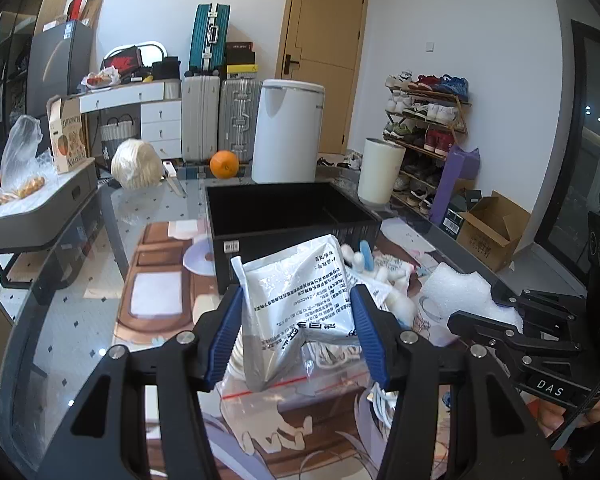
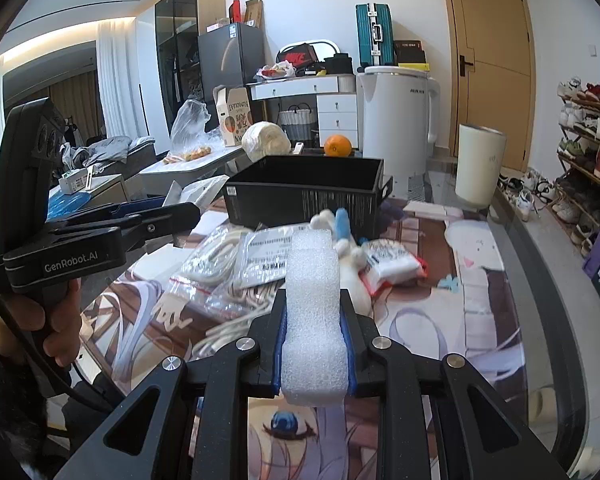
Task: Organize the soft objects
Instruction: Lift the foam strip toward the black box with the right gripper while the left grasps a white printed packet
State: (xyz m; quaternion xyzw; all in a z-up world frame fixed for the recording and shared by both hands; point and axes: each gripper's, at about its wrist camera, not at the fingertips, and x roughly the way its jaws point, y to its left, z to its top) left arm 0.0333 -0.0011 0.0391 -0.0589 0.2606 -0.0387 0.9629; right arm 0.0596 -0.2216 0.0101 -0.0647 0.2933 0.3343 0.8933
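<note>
My left gripper (image 1: 298, 304) is shut on a silver foil pouch (image 1: 296, 292) with printed text and holds it tilted above the table, in front of the open black box (image 1: 288, 208). My right gripper (image 2: 314, 312) is shut on a white foam strip (image 2: 314, 312), which also shows in the left wrist view (image 1: 460, 292). On the mat lie clear zip bags of white cable (image 2: 216, 264), a white plush toy with blue parts (image 2: 342, 236) and a packet of white cloth (image 2: 392, 264). The black box (image 2: 304, 196) stands just behind them.
An orange (image 1: 223, 164), a white kettle (image 1: 286, 132), a white cylinder (image 1: 380, 170) and a wrapped cabbage (image 1: 134, 164) stand behind the box. A grey tray table (image 1: 40, 204) is on the left. A shoe rack (image 1: 424, 120) and a cardboard box (image 1: 488, 228) are on the right.
</note>
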